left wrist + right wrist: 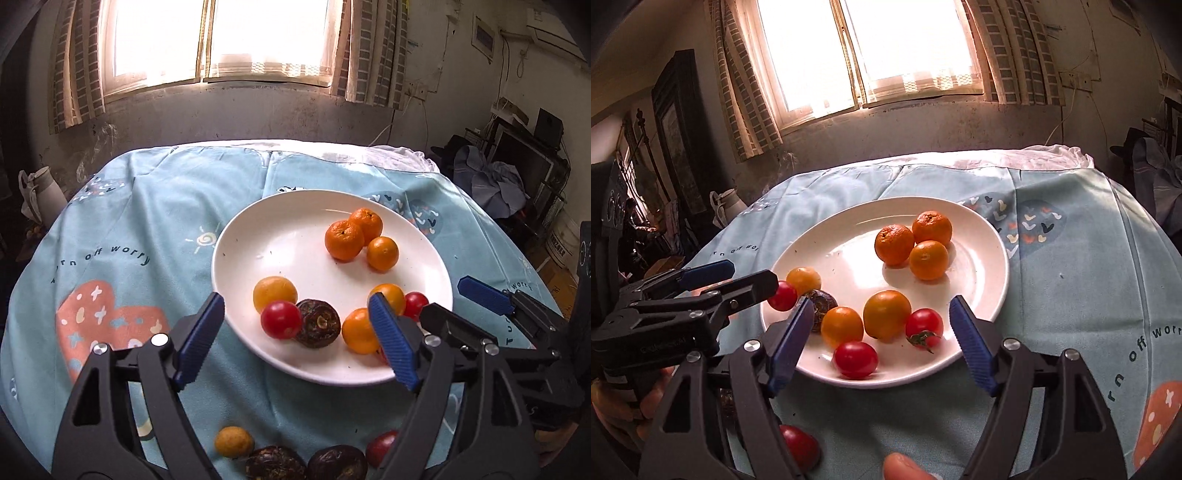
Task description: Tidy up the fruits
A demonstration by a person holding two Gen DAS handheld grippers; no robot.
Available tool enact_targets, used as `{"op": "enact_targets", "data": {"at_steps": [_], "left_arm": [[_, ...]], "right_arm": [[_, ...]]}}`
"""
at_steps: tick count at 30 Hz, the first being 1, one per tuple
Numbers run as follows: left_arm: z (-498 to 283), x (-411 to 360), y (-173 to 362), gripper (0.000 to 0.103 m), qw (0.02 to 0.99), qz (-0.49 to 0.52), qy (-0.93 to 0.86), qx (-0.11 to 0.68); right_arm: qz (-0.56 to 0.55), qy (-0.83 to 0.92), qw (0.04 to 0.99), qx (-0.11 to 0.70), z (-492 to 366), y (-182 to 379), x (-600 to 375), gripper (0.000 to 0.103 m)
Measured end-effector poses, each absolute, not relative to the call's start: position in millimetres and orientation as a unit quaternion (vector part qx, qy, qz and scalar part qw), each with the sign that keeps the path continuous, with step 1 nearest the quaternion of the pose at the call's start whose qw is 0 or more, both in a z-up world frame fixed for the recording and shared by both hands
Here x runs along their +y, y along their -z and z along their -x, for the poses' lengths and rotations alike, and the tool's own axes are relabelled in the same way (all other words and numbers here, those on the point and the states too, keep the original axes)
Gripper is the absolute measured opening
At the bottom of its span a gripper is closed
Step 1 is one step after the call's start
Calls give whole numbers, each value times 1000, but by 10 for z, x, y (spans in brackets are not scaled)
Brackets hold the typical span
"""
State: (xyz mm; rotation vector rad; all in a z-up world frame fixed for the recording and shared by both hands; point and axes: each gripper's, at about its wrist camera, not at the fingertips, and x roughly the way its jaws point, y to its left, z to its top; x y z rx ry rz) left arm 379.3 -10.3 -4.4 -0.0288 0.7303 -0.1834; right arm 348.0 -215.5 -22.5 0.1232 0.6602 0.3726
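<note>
Left jaws: the left gripper [295,332] stands spread wide with nothing between its blue pads, low in the left wrist frame over the near rim of the plate [280,221].
Right jaws: the right gripper [877,332] is likewise spread and holds nothing, low centre in its own frame.
Plate: white, centre of both frames, on a light blue printed tablecloth [147,206].
On the plate: three oranges [344,240] touching at the far right; nearer, yellow-orange fruits [275,293], red tomatoes [281,319] and one dark brown fruit [318,323].
Off the plate: at the bottom edge of the left wrist frame, a small yellow fruit [234,442], two dark fruits [337,463] and a red tomato [382,446] lie on the cloth.
Background: bright window [214,37] with curtains, upper centre.
</note>
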Motion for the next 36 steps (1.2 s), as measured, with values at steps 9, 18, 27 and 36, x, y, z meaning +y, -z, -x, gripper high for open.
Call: {"op": "enact_targets", "data": {"at_steps": [9,18,27,36], "left_arm": [[-2964,339,293,95,934,31,12,355],[-2846,602,227,95,935,54,-31,349],[-2831,622,185,95,935,59,-26,347],[-2795,582,147,93,943,-13,23,333]], "right_arm": [[-18,-225,905,360,-2827,277,-1950,76],[65,-246,879,403,-2416,488,-1679,76],[90,-260,857,436,-2439,693,-1549,59],[70,-279,864,413,-2380,540,-1624,38]]}}
